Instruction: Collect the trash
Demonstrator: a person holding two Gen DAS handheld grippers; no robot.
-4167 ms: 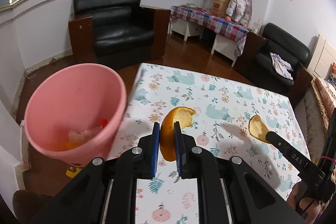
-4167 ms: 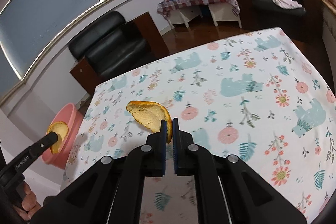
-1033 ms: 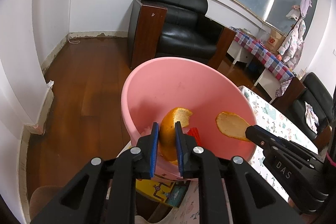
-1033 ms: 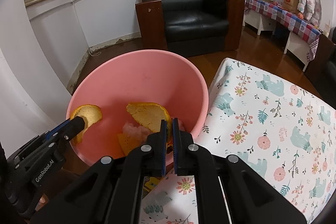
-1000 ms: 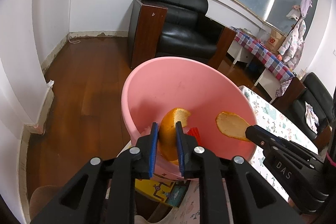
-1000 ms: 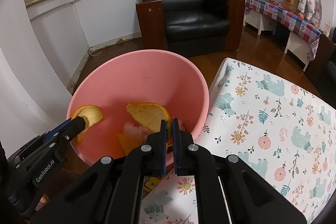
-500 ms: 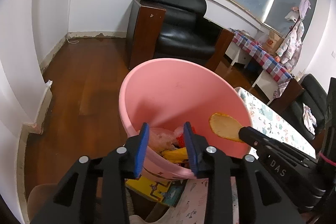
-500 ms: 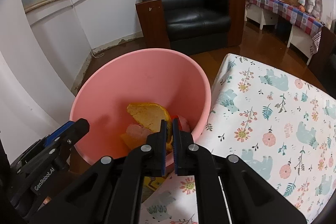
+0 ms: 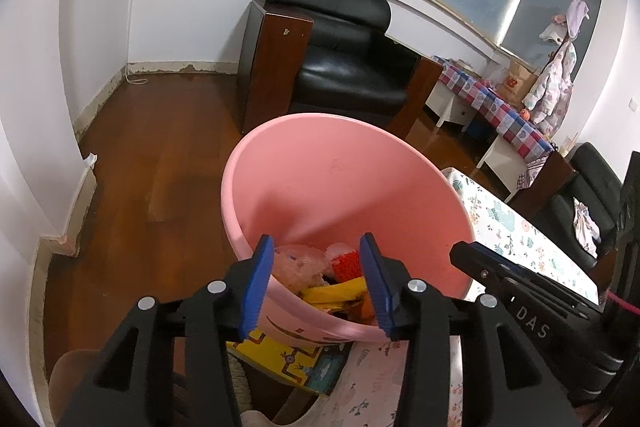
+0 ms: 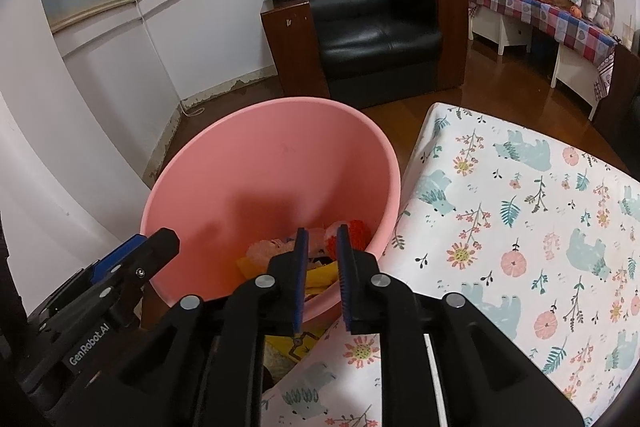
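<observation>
Left tongs (image 9: 316, 267): jaws spread wide with nothing between them, held over the near rim of the pink bin; in the right wrist view they show at the lower left, just outside the bin's left wall.
Right tongs (image 10: 322, 263): jaws parted by a narrow gap and holding nothing, poised over the bin's near edge; in the left wrist view their black tip reaches toward the bin's right rim.
Pink bin (image 9: 344, 179): a round plastic tub standing off the counter's corner, its mouth tilted toward both cameras; its right rim sits just beside the counter's edge.
Trash (image 9: 320, 275): a heap at the bottom of the bin, made up of pale pink crumpled wrapping, a red ribbed piece, a yellow strip and a bit of orange peel low at the right; in the right wrist view the heap lies just beyond the right tongs' tips.
Counter (image 10: 520, 219): covered in a white cloth printed with bears, flowers and leaves; it runs to the right of the bin.
Yellow printed sheet (image 9: 280, 355): lies beneath the bin, partly hidden by the left tongs.
Black armchair (image 10: 372, 23): stands against the far wall behind the bin, with wooden side panels.
Floor (image 9: 160, 147): dark polished wood.
</observation>
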